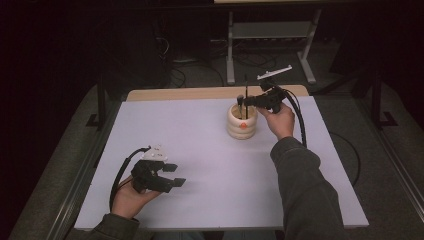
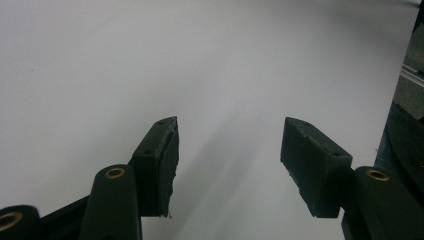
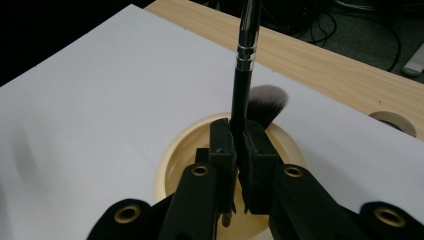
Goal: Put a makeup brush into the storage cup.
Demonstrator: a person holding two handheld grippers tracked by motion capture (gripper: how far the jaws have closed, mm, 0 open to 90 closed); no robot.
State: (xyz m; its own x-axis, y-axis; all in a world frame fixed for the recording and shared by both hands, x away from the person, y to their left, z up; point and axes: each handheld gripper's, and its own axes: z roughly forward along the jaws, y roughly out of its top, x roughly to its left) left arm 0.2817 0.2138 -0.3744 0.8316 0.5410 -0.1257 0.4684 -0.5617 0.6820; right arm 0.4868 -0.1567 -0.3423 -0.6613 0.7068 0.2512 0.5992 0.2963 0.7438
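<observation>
The right gripper (image 3: 239, 165) is clamping a thin black brush (image 3: 243, 75) upright over the cream holder (image 1: 242, 122); a tilt risks snagging the rim and tipping it. The left gripper (image 2: 227, 165) is idling, jaws wide and empty.

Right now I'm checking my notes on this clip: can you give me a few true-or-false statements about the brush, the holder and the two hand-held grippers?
1. The right hand-held gripper is shut on a brush. True.
2. The left hand-held gripper holds a brush. False: its jaws stand open with nothing between them.
3. The brush is upright over the cream holder. True.
4. The holder lies tipped over. False: it stands upright on the white table.
</observation>
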